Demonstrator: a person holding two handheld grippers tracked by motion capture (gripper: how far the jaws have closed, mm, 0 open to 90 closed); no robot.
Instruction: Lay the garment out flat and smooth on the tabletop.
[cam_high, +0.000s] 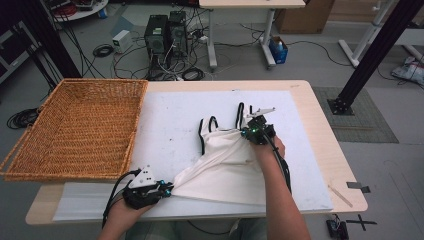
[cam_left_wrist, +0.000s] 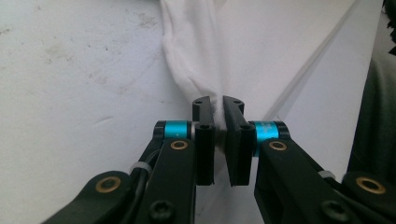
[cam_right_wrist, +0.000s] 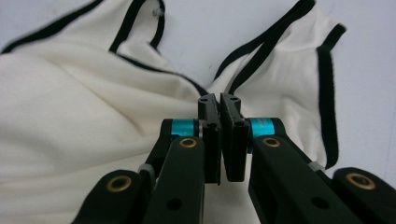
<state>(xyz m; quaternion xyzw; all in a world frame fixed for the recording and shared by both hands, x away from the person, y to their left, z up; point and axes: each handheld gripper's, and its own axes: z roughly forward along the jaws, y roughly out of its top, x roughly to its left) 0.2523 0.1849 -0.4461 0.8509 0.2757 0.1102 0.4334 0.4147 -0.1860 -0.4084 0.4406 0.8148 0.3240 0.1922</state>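
White top (cam_high: 225, 160) pinched by both grippers: left (cam_high: 170, 188); right (cam_high: 246, 131).

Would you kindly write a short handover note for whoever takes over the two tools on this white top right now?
Left tool: shut on the bottom corner of the white top, near the table's front edge.
Right tool: shut on the fabric at the neckline, between the black-trimmed straps.
The top lies partly bunched on the white mat, stretched between the two tools.
The wicker basket sits at the left, nothing visible in it.
Done: both grips taken. Left: probably spreading or folding the top, then perhaps the basket.
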